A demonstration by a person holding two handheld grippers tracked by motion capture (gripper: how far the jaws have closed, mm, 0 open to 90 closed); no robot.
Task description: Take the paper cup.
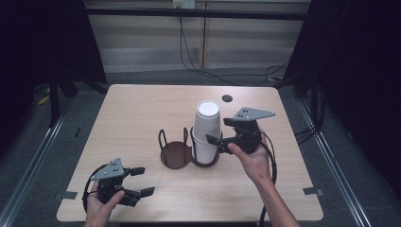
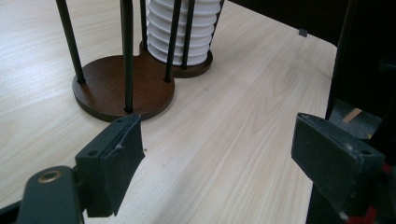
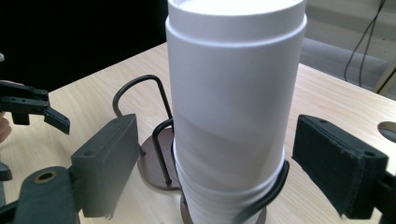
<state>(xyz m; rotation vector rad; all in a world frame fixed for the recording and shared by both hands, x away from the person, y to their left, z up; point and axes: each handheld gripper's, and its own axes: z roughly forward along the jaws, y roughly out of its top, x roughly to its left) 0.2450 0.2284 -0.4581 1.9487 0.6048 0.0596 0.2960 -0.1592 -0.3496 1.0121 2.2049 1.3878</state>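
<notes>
Left gripper [image 1: 137,181] near the counter's [image 1: 142,109] front-left corner, fingers [image 2: 114,163] spread, holding nothing. Mid-counter: tall stack of white ribbed paper cups [image 1: 206,132] in the right bay of a dark brown wire-looped holder [image 1: 176,152]. Right gripper [image 3: 233,172] straddling the top cup, fingers [image 3: 105,161] released; risk of several nested cups lifting together.
</notes>
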